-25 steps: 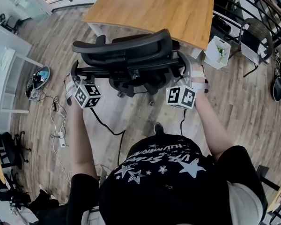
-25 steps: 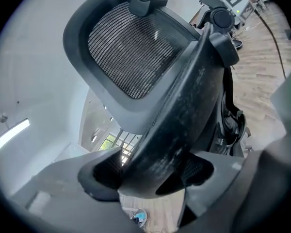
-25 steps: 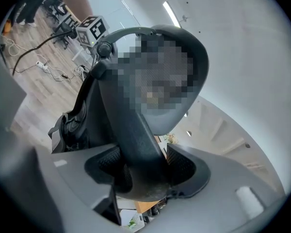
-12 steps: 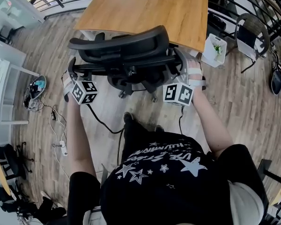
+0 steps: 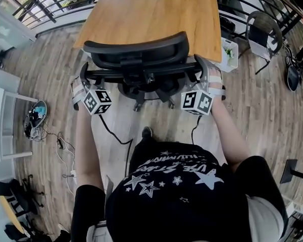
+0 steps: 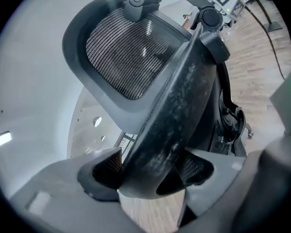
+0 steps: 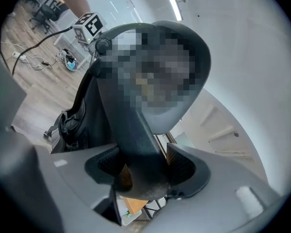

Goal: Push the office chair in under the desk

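We are holding the chair [image 5: 136, 54] from behind, its back towards us, at the near edge of the worktop [image 5: 141, 14]. The seat is just starting to go under, and the base is out on the floor [image 5: 262, 115] on our side.

The left gripper [image 6: 153, 171] is clamping its jaws on the left armrest [image 6: 174, 115], with both pads pressing the dark, scuffed bar. The right gripper [image 7: 140, 171] is gripping the right armrest [image 7: 136, 135] the same way.

We are judging the chair to be fairly heavy but easy to move. It is riding on castors [image 5: 138, 106] over smooth planks, so a light, steady shove should do. The trouble is that it swivels, and an uneven push from one side will probably turn the seat instead of rolling the base.

That is why we are taking it by both armrests, one at each side. They look like stiff, hard plastic, firm enough to push through, though smooth enough for the pads to slide along if we are only pinching lightly.

We are avoiding the mesh panel [image 6: 123, 57], which looks springy and offers nothing to clamp. We are also watching the armrests' height, since they may be meeting the worktop's near edge before the seat is fully under.
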The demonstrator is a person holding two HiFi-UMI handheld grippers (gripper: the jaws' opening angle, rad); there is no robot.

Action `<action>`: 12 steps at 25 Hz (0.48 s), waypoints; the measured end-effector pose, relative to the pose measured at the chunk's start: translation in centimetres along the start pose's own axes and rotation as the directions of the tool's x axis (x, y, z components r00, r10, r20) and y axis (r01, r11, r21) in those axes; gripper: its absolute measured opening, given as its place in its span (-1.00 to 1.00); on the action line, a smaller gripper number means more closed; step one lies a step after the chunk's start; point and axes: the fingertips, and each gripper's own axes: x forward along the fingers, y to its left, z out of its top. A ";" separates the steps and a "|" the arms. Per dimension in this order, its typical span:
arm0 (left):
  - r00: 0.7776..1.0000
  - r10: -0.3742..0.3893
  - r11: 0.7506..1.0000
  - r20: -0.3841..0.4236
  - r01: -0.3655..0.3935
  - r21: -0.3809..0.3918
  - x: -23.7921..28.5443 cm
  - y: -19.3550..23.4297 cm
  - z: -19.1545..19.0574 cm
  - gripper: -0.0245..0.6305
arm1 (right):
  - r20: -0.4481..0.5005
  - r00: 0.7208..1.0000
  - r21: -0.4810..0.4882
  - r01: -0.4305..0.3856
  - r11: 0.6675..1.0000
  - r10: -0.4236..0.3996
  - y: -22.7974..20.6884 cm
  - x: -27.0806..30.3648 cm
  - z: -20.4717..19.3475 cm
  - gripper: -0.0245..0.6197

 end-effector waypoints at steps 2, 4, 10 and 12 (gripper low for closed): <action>1.000 -0.009 1.000 0.019 0.009 0.010 1.6 0.4 0.3 0.09 | -0.017 1.000 0.006 0.017 1.000 -0.017 -0.2 0.8 0.0 -0.11; 0.999 -0.015 1.000 0.041 0.015 0.021 3.3 1.0 0.4 0.09 | -0.036 0.999 0.013 0.030 0.999 -0.029 -0.3 1.8 0.3 -0.11; 0.995 -0.053 0.998 0.085 0.050 0.039 8.5 4.0 0.5 0.09 | -0.095 0.994 0.027 0.059 0.998 -0.056 -1.4 5.5 2.3 -0.10; 0.994 -0.065 0.997 0.091 0.061 0.044 10.0 4.8 0.6 0.09 | -0.111 0.992 0.031 0.069 0.997 -0.065 -1.8 6.5 2.8 -0.10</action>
